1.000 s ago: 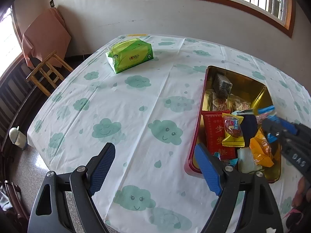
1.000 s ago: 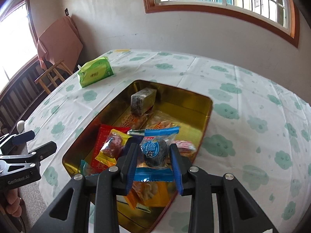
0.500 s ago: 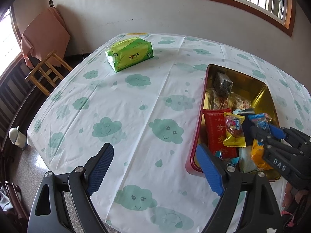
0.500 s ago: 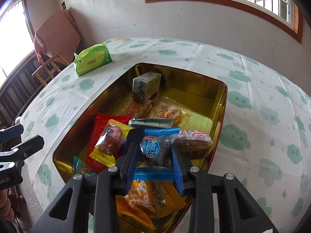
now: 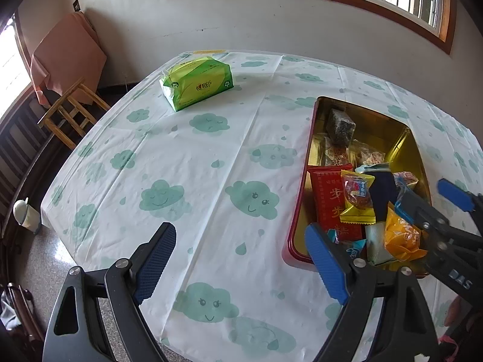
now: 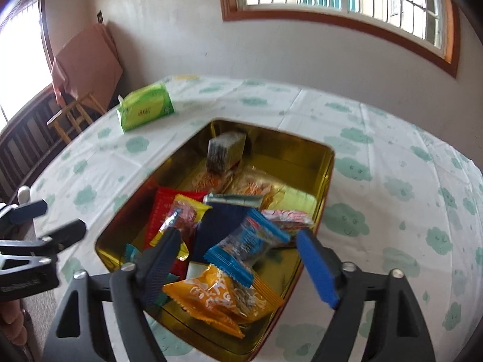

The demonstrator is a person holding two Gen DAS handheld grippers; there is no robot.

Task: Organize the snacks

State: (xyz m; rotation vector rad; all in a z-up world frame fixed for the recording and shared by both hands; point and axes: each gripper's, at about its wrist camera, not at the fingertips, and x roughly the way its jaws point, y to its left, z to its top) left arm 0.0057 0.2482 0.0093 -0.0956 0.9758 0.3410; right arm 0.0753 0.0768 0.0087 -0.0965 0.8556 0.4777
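A gold-lined tin with red outer walls (image 6: 329, 166) sits on the cloud-print tablecloth and holds several wrapped snacks. My right gripper (image 6: 238, 238) hangs over the tin's near end with its jaws opening. The blue-wrapped snack (image 6: 247, 241) lies loose between the pads, touching neither, on top of an orange packet (image 6: 217, 295). A red packet (image 5: 332, 202), a yellow packet (image 5: 356, 196) and a dark block (image 5: 339, 126) also lie in the tin (image 5: 311, 138). My left gripper (image 5: 240, 232) is open above bare tablecloth, left of the tin, with nothing between its fingers.
A green tissue pack (image 5: 197, 83) lies at the table's far left. Beyond the table's left edge stands a wooden chair (image 5: 69, 111) under an orange cloth, and a white cup (image 5: 25, 214) sits on the floor. A hand (image 6: 9, 316) shows at the lower left.
My right gripper carried the blue-wrapped snack over the tin, then opened from shut. The snack now rests loose on the pile. The left gripper has not moved.
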